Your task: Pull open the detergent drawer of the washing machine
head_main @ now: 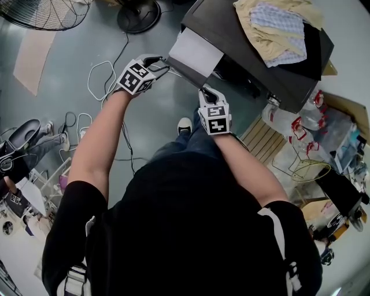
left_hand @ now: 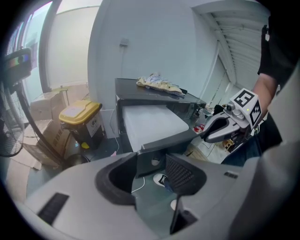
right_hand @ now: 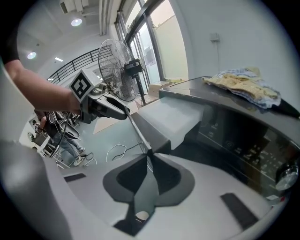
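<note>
The washing machine (head_main: 272, 75) stands at the far right of the floor, a heap of clothes (head_main: 277, 29) on its dark top. The detergent drawer (head_main: 195, 51) sticks out of the machine's upper front at its left end, its pale inside open to view. Its long axis runs level from the machine's face out toward the person, front panel nearest them. That dark front panel lies crosswise to this axis, and each pair of tongs grips one end of it. The left tongs (left_hand: 150, 176) stand fairly wide, with the left end of the panel filling the gap and a pad pressed against each side. The right tongs (right_hand: 149, 161) are narrow, their tips pinched on the thin edge of the panel at its right end. Both point slantwise down at the drawer. Loose cables (head_main: 101, 78) lie on the floor to the left, and a fan (head_main: 46, 11) stands at the far left.
</note>
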The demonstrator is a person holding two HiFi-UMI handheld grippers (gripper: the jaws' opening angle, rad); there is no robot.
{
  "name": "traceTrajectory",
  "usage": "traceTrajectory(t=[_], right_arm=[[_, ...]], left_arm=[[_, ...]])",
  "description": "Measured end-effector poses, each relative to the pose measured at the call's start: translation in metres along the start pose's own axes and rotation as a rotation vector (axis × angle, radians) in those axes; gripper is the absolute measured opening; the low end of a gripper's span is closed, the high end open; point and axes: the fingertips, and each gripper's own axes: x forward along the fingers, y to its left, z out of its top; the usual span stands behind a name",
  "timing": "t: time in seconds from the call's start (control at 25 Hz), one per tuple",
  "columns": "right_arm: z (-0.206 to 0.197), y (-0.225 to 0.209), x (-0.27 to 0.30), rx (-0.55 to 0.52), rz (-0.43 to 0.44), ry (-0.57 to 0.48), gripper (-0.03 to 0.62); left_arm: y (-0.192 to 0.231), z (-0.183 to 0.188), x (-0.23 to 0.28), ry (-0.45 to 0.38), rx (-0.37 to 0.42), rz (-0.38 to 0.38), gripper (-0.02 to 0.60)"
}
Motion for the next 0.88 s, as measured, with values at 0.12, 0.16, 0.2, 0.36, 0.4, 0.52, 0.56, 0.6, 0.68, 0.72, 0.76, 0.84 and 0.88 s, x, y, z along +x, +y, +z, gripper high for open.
traceTrajectory(t=[0.12, 0.16, 0.2, 0.36, 0.4, 0.52, 0.56, 0.6, 0.68, 0.72, 0.76, 0.84, 0.88], right_arm=[[-0.003, 0.004, 0.0, 0.009, 0.005, 0.005, 0.038], [-0.005, 0.006, -0.001, 0.012, 0.007, 0.007, 0.038], [-0.006, 0.008, -0.001, 0.012, 0.008, 0.008, 0.038], [-0.012, 0.017, -0.004, 0.001, 0.018, 0.008, 0.038], [-0.014, 0.019, -0.005, 0.0, 0.02, 0.01, 0.038], [-0.016, 0.024, -0.006, 0.0, 0.026, 0.01, 0.038], [-0.017, 0.025, -0.006, 0.0, 0.027, 0.009, 0.038], [-0.018, 0.026, -0.007, 0.0, 0.027, 0.008, 0.038], [-0.021, 0.029, -0.007, 0.0, 0.029, 0.01, 0.038], [-0.022, 0.03, -0.006, 0.0, 0.03, 0.011, 0.038], [-0.023, 0.03, -0.006, -0.001, 0.031, 0.012, 0.038], [-0.025, 0.032, -0.006, -0.002, 0.033, 0.014, 0.038], [-0.026, 0.033, -0.006, -0.003, 0.034, 0.015, 0.038]], left_arm=[[-0.002, -0.005, -0.002, 0.003, -0.004, 0.004, 0.196], [-0.003, -0.007, -0.003, 0.005, -0.004, 0.005, 0.196], [-0.004, -0.009, -0.004, 0.008, -0.004, 0.006, 0.196], [-0.01, -0.019, -0.01, 0.014, -0.016, 0.01, 0.196], [-0.011, -0.021, -0.011, 0.014, -0.016, 0.011, 0.196], [-0.013, -0.023, -0.014, 0.013, -0.015, 0.012, 0.196], [-0.015, -0.024, -0.015, 0.012, -0.016, 0.012, 0.196], [-0.016, -0.025, -0.016, 0.011, -0.018, 0.012, 0.196], [-0.017, -0.028, -0.017, 0.014, -0.022, 0.014, 0.196], [-0.017, -0.03, -0.017, 0.017, -0.023, 0.015, 0.196], [-0.017, -0.032, -0.017, 0.02, -0.023, 0.014, 0.196], [-0.018, -0.034, -0.017, 0.023, -0.021, 0.01, 0.196], [-0.019, -0.036, -0.018, 0.023, -0.022, 0.008, 0.196]])
